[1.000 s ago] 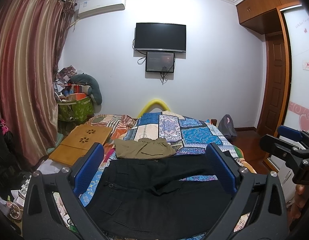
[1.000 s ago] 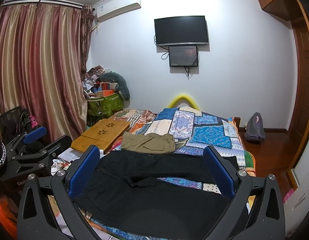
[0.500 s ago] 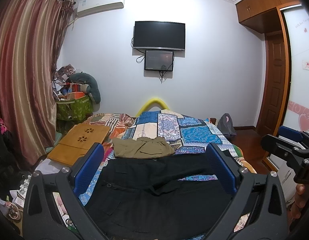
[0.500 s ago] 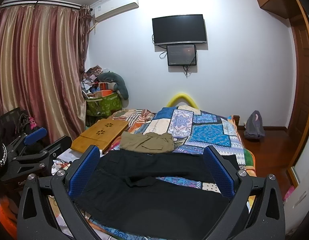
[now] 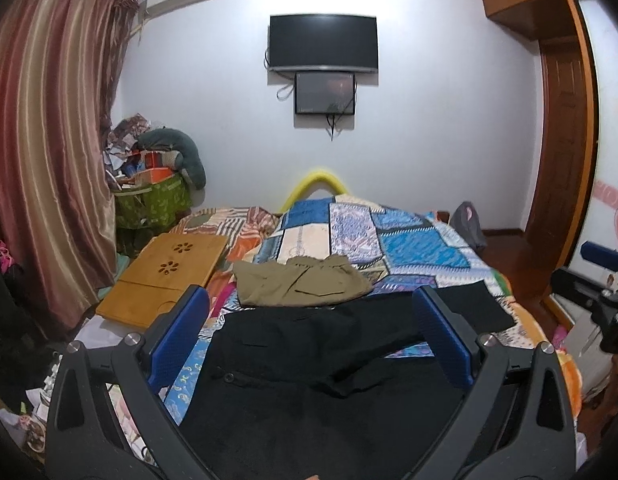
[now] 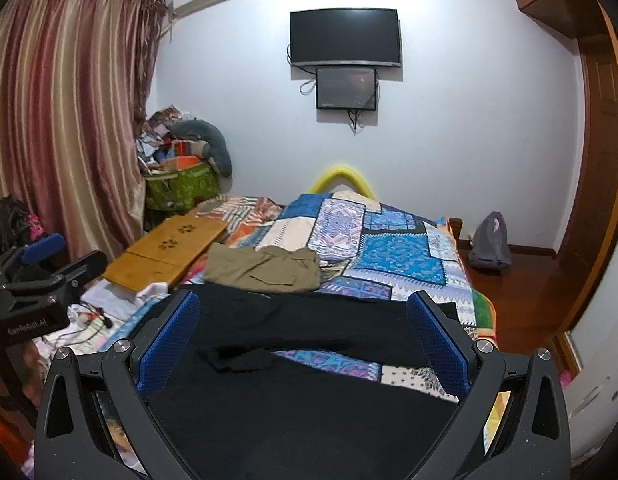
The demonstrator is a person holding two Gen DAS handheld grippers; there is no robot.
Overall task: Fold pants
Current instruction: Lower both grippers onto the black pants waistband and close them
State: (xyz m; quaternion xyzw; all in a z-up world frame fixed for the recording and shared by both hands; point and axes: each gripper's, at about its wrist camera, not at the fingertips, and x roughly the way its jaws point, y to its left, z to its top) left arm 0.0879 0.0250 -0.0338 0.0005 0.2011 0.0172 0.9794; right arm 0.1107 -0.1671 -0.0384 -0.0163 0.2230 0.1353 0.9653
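Observation:
Black pants (image 5: 309,360) lie spread flat across the near end of the bed, waist to the left and legs running right; they also show in the right wrist view (image 6: 301,380). My left gripper (image 5: 309,308) hovers above them, open and empty. My right gripper (image 6: 303,308) is also open and empty above the pants, and shows at the right edge of the left wrist view (image 5: 589,280). The left gripper shows at the left of the right wrist view (image 6: 41,276).
Folded olive pants (image 5: 301,282) lie just beyond the black pair on the patchwork quilt (image 5: 409,240). A wooden lap tray (image 5: 165,276) rests at the bed's left. Curtain (image 5: 49,160) and a cluttered green basket (image 5: 153,200) stand left; a door (image 5: 565,180) right.
Both views tilt slightly upward and nearer the bed. The pants and both grippers' jaws stay as they were.

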